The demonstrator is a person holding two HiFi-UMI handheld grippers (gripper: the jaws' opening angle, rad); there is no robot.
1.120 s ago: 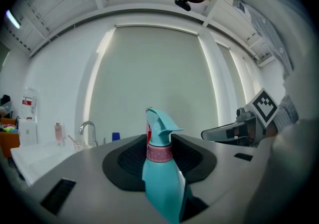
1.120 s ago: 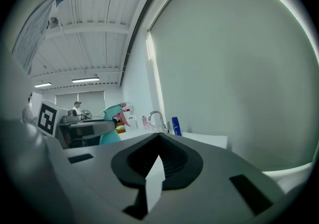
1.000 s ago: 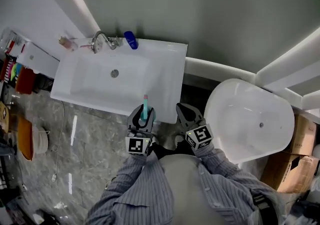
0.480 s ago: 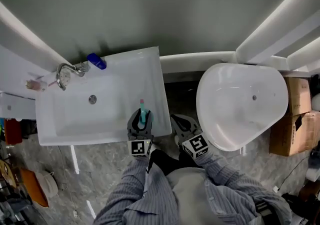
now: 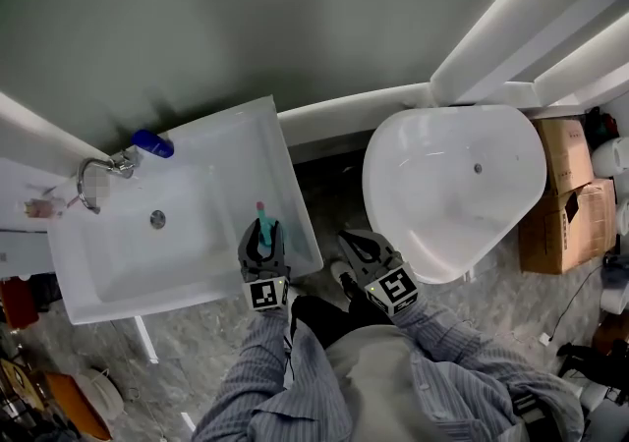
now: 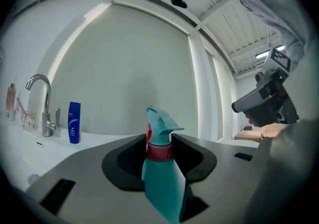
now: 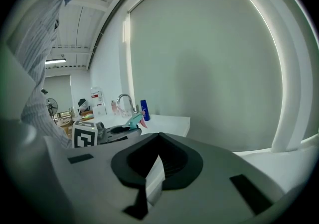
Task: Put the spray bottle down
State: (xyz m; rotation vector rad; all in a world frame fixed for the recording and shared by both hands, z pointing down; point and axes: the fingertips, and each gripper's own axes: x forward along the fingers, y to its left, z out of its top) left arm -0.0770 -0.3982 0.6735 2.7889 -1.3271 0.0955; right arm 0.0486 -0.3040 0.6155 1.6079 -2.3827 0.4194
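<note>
Grey wall (image 5: 295, 18), white washbasin (image 5: 287, 165), white bathtub (image 5: 432, 160), grey marble floor (image 5: 197, 352), cardboard boxes (image 5: 555, 204)

- Blue-grey pinstriped shirt sleeves (image 5: 257, 386), lower centre of the head view.
- Grey left gripper (image 5: 261, 239) and right gripper (image 5: 356, 246), with black fingers (image 6: 124, 166).
- White cubes (image 5: 266, 294) bearing black square markers.

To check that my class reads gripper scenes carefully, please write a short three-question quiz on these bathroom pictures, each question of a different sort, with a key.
1. True or false: the right gripper holds the spray bottle.
2. Where does the blue bottle stand? A in the bathtub; B on the sink rim beside the tap; C on the floor.
3. Fill in: the collar under the spray bottle's nozzle is ____.
Key: 1 false, the left gripper grips it; 2 B; 3 red.
</note>
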